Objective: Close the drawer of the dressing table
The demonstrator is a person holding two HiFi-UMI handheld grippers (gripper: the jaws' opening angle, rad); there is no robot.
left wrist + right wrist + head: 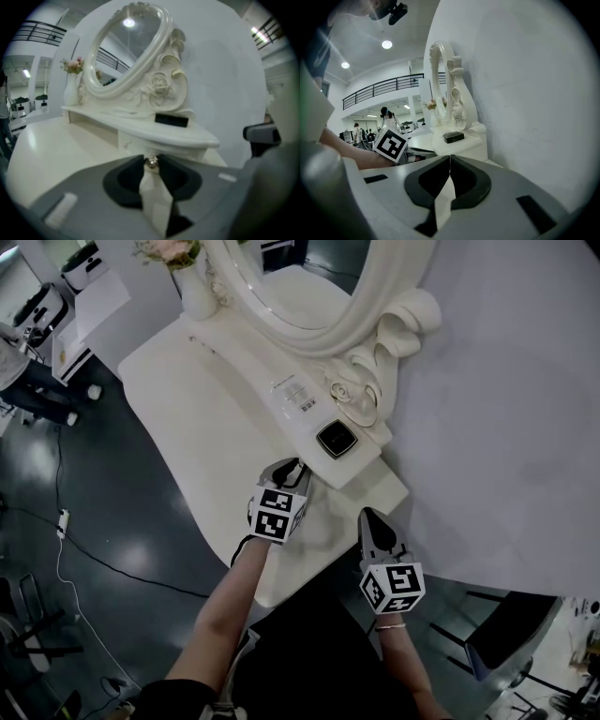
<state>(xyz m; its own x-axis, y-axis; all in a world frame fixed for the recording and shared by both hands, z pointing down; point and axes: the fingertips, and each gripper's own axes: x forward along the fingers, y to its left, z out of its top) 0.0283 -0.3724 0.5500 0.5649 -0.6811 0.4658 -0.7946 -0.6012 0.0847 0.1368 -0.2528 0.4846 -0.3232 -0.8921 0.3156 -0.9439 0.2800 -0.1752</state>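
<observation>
Now L hand-held gripper (289,468) angled down, pinching drawer knob (151,162).

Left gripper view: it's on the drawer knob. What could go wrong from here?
The left gripper pinches the small drawer knob only at its very tips; an off-line push could slip it off. A hard shove might jolt the black box on the shelf right above. The right gripper, shut and empty, hangs by the dressing table's corner and could bump it.
</observation>
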